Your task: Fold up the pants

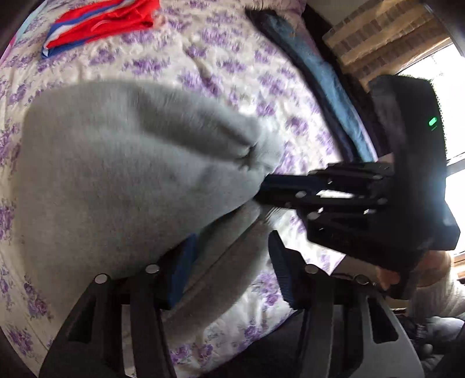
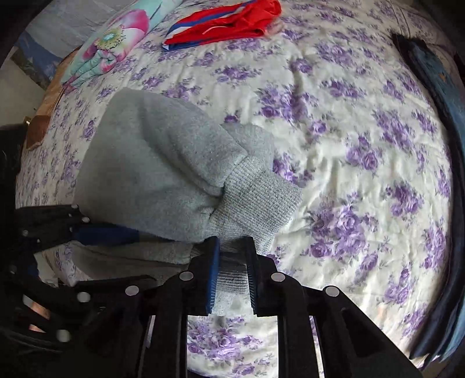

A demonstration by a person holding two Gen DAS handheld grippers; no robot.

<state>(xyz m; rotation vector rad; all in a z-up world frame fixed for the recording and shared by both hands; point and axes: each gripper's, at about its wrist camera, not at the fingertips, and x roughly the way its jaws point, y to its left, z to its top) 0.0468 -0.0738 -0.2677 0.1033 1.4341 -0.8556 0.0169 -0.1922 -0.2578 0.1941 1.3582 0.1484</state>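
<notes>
Grey fleece pants (image 1: 122, 174) lie on a bed with a purple-flowered sheet (image 1: 232, 67). In the right wrist view my right gripper (image 2: 232, 261) is shut on the ribbed cuff (image 2: 255, 200) of the grey pants (image 2: 157, 162), held just above the sheet. In the left wrist view my left gripper (image 1: 232, 267) has its fingers spread, with grey fabric lying between them. The right gripper (image 1: 270, 189) reaches in from the right and pinches the pants. The left gripper's fingers (image 2: 104, 234) show at the left of the right wrist view, along the pants' edge.
Folded red and blue pants (image 2: 226, 23) lie at the far side of the bed. A flowered pillow (image 2: 116, 46) sits at the far left. Dark blue jeans (image 2: 444, 145) lie along the right edge. A window (image 1: 447, 87) is at the right.
</notes>
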